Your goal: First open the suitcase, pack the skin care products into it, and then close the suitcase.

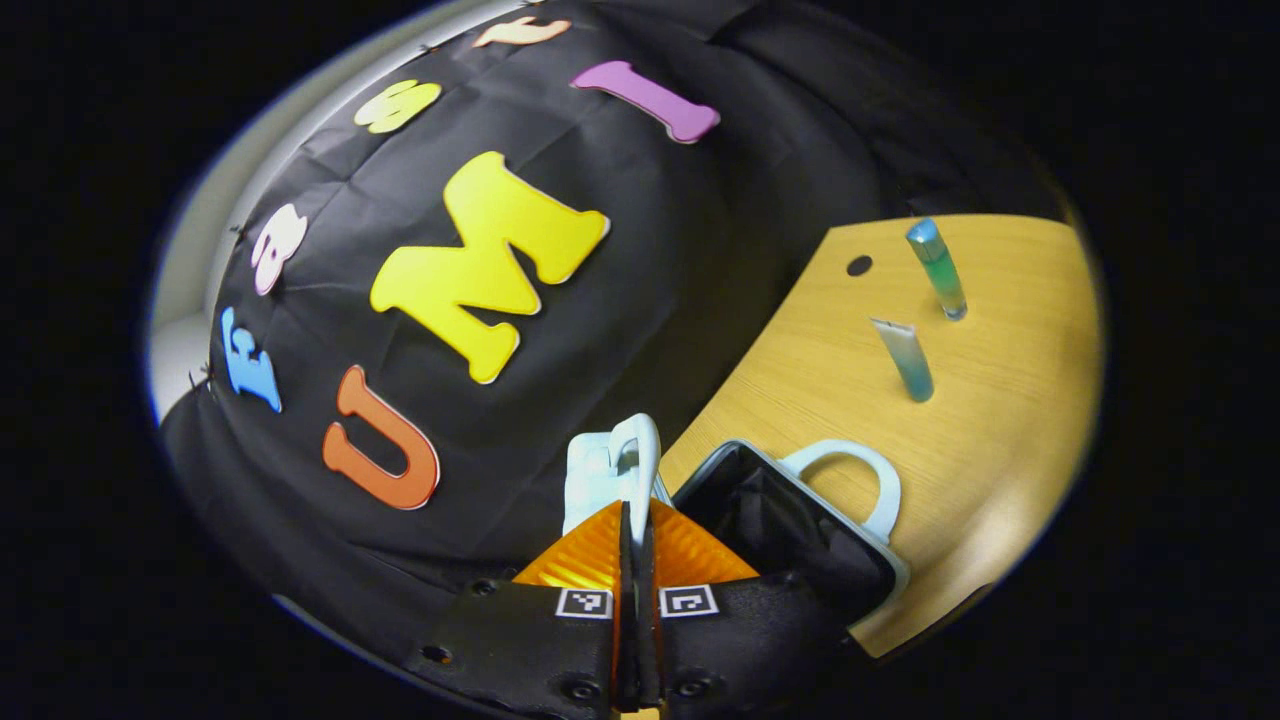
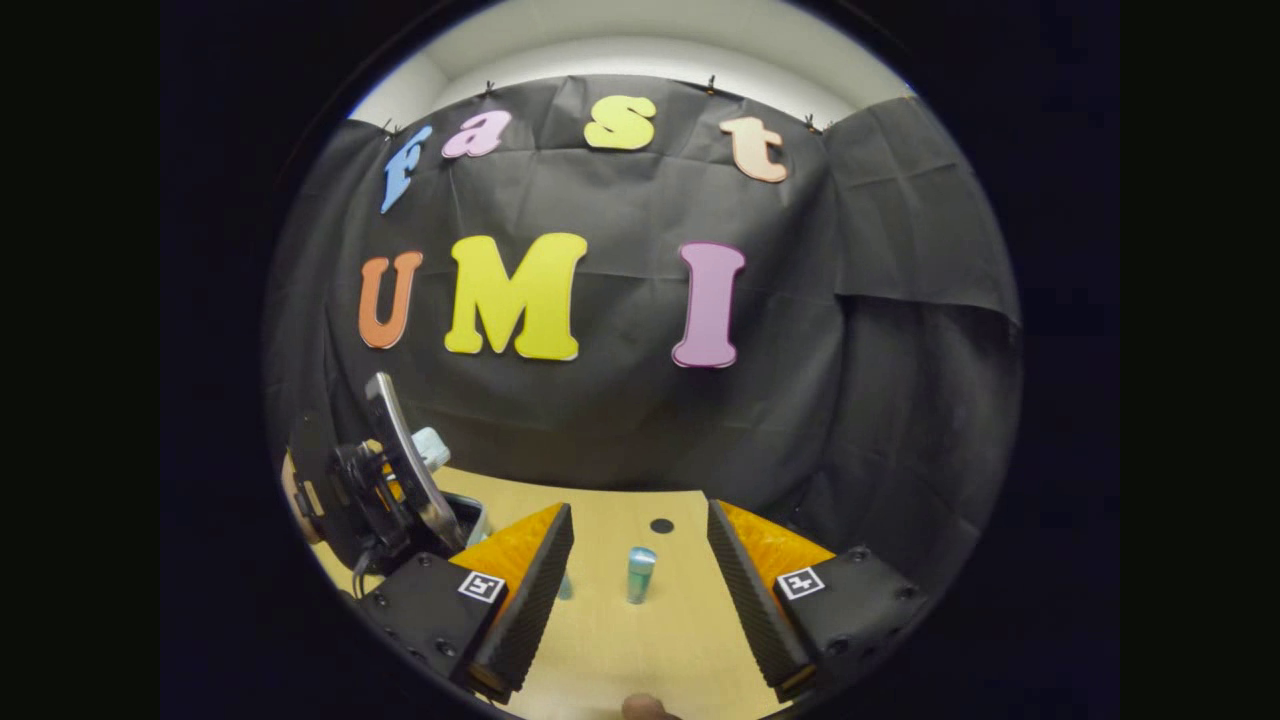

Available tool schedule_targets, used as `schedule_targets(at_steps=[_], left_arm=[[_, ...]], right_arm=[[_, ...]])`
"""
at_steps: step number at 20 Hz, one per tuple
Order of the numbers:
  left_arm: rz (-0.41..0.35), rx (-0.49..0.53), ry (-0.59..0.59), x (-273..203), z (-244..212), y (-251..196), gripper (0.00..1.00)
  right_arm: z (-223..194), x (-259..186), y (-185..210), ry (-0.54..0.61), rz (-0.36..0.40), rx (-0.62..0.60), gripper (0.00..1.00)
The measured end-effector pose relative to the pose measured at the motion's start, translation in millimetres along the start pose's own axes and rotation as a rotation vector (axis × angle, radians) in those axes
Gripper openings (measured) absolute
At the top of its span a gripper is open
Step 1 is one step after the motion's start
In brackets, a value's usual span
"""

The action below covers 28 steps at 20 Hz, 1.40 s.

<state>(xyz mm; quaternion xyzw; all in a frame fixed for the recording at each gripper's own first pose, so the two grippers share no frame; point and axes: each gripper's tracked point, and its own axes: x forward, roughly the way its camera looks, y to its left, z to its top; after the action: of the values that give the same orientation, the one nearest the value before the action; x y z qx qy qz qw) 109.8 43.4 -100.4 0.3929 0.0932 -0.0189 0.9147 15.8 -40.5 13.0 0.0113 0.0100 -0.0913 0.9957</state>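
In the left gripper view the left hand-held gripper has its fingers pressed together, pinching a pale, light-blue edge of the suitcase lid that rises at twelve o'clock from the fingertips. Just beside it, toward three o'clock, the suitcase lies open on the wooden bench, its dark lined inside showing and a pale handle curving off its far side. Well apart from the case, toward one o'clock, two teal skin care tubes stand upright on the bench: the nearer tube and the farther tube, close to each other but not touching.

In the right gripper view the right hand-held gripper is spread wide and holds nothing, hanging over the bench. One teal tube stands between its fingers, farther off. At nine o'clock the raised suitcase lid stands tilted, with the other gripper against it.
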Motion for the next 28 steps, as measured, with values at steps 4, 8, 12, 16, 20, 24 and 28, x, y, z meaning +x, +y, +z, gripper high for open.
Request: schedule_targets(at_steps=[4,8,12,16,20,24,28], left_arm=[[0.039,-0.134,-0.018,-11.4,-16.8,47.5,0.03],[0.07,-0.249,-0.03,-22.1,-42.4,86.4,0.03],[0.111,-0.283,-0.052,-21.8,-81.3,127.2,0.03],[0.134,-0.299,-0.05,-15.8,-127.0,169.4,0.03],[0.133,-0.321,-0.053,-1.3,-172.7,194.4,0.03],[0.129,-0.336,0.021,17.0,-235.0,209.6,0.03],[0.114,-0.384,0.13,36.0,-302.3,205.4,0.03]], right_arm=[[16.6,-4.4,46.2,-0.031,0.034,-0.017,0.8],[28.7,-9.8,91.4,-0.049,0.064,-0.039,0.8],[35.6,-17.3,125.8,-0.07,0.063,-0.048,0.8],[36.7,-15.5,159.6,-0.064,0.066,-0.05,0.8],[26.9,-19.6,184.6,-0.034,0.083,-0.053,0.8],[19.2,-21.7,199.1,-0.006,0.082,-0.069,0.8],[15.0,-18.5,206.4,0.02,0.071,-0.077,0.8]])
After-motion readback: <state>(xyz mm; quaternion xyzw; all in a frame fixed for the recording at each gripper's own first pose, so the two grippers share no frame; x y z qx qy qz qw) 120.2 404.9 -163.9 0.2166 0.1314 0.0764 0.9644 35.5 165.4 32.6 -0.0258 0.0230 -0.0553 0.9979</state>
